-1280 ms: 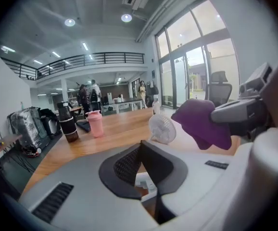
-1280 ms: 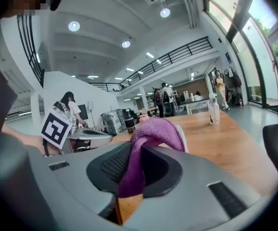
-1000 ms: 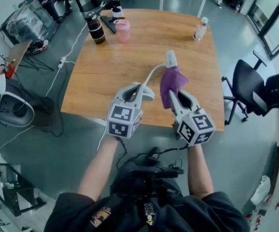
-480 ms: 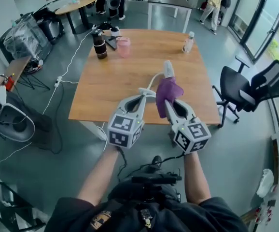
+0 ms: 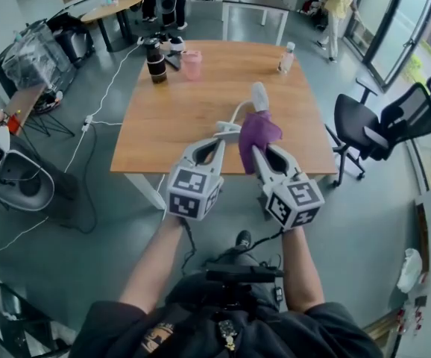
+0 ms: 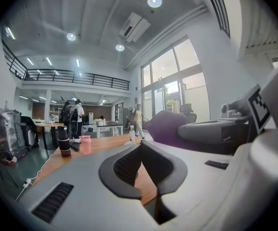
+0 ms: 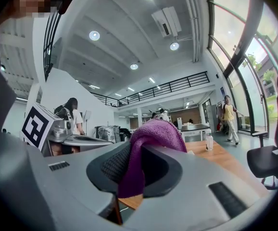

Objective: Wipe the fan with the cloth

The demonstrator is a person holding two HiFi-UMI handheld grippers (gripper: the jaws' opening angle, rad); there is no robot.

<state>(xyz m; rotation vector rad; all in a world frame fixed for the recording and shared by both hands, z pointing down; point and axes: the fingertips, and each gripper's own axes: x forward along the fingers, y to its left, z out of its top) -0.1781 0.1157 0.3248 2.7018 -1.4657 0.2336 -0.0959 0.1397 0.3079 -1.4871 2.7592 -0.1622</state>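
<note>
The small white fan [image 5: 259, 95] stands upright on the wooden table [image 5: 193, 118], and its white cable [image 5: 236, 115] curves back toward the near edge. A purple cloth [image 5: 258, 131] [image 7: 153, 131] is bunched in my right gripper [image 5: 254, 149] [image 7: 141, 150], which is shut on it and held level just short of the fan. From the head view the cloth hides the fan's lower part. Close on its left, my left gripper [image 5: 227, 134] [image 6: 141, 146] is shut with nothing between its jaws. The cloth [image 6: 165, 126] also appears to the right in the left gripper view.
At the table's far side stand a black tumbler [image 5: 155, 60], a pink cup [image 5: 192, 64] and a clear water bottle [image 5: 285, 58]. A black office chair [image 5: 365, 129] sits right of the table. Cables trail over the floor on the left, and people stand far back.
Both grippers have lifted together, side by side, with the cloth still in the right one. The head view has pulled back, so the table looks smaller.
</note>
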